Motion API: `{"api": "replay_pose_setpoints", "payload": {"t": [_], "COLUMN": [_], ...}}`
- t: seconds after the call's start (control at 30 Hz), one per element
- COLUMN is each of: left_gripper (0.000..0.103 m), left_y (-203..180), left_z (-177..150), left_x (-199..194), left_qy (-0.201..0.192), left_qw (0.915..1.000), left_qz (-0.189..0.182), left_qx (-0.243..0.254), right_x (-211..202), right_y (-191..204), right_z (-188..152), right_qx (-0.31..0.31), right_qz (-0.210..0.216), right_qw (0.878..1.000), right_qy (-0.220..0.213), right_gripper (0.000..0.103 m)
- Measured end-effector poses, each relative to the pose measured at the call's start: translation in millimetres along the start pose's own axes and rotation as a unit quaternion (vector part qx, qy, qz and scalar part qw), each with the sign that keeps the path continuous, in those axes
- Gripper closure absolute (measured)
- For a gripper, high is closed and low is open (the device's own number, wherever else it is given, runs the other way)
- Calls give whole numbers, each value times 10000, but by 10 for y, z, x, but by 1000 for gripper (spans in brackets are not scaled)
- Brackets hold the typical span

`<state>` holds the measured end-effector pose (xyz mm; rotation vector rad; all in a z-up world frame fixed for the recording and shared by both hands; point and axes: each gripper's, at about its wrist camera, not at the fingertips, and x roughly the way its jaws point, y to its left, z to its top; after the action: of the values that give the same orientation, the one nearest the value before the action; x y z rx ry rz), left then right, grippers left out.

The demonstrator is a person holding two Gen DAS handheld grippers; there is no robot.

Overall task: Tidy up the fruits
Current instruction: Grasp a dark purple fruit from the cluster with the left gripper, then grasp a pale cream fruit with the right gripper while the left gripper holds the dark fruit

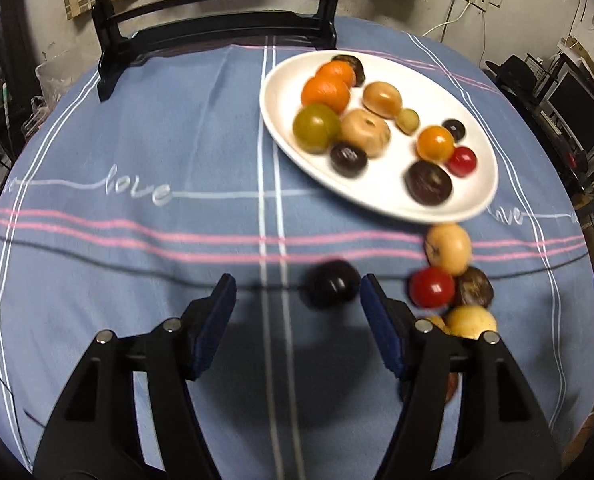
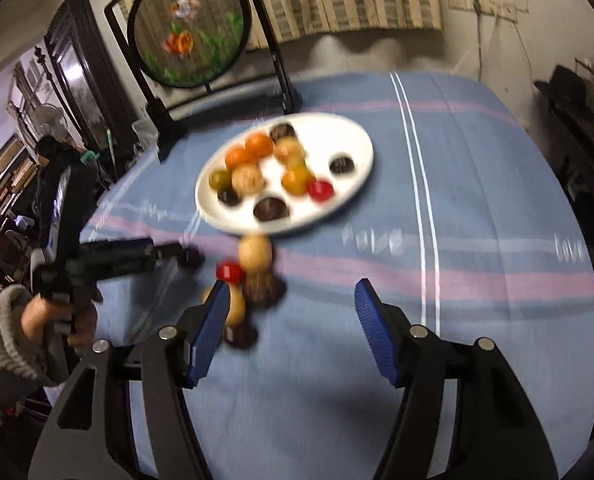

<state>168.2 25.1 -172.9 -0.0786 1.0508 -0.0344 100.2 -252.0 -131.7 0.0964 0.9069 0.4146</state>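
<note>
The white oval plate (image 1: 381, 196) sits on the far right part of the blue striped tablecloth (image 1: 137, 140) and already carries about a dozen fruits: oranges, tan round ones, a green one, dark ones and a red one, so it looks to be the collecting place. A small cluster (image 1: 453, 280) of red, yellow and brown fruits lies loose on the cloth just near of the plate's rim, probably awaiting transfer. The left gripper (image 1: 297, 292) has its jaws released and grips nothing; a dark plum-like fruit (image 1: 331, 285) lies between and just beyond its tips. The right gripper (image 2: 291, 300) is likewise spread and empty, hovering just right of the loose cluster, its left pad overlapping it in view.
</note>
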Motion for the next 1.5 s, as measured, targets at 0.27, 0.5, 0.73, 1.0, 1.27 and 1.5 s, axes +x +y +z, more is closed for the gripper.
{"api": "replay_pose_setpoints", "payload": {"t": [0.27, 0.5, 0.73, 1.0, 1.27, 1.5], "left_gripper": [29, 29, 31, 41, 67, 67], "left_y": [-112, -78, -77, -61, -35, 31], "left_z": [-210, -174, -64, 31, 139, 151], "left_x": [33, 211, 286, 374, 400, 423], "left_qy": [124, 64, -48, -18, -77, -58], "left_qw": [9995, 9989, 9995, 9999, 9986, 9972], "left_qz": [276, 455, 306, -34, -469, -656], "left_qx": [52, -20, 0, -113, -218, -354], "right_x": [-132, -341, -467, -496, -506, -506], "right_y": [179, 134, 38, 50, 55, 51], "right_z": [-319, -394, -438, -486, -495, -497], "right_qx": [-250, -325, -193, -204, -201, -207], "right_qz": [-143, -462, -718, -818, -817, -803], "right_qw": [9993, 9982, 9971, 9962, 9963, 9963], "right_qy": [258, 210, 169, 196, 198, 209], "right_gripper": [38, 38, 37, 37, 37, 37]}}
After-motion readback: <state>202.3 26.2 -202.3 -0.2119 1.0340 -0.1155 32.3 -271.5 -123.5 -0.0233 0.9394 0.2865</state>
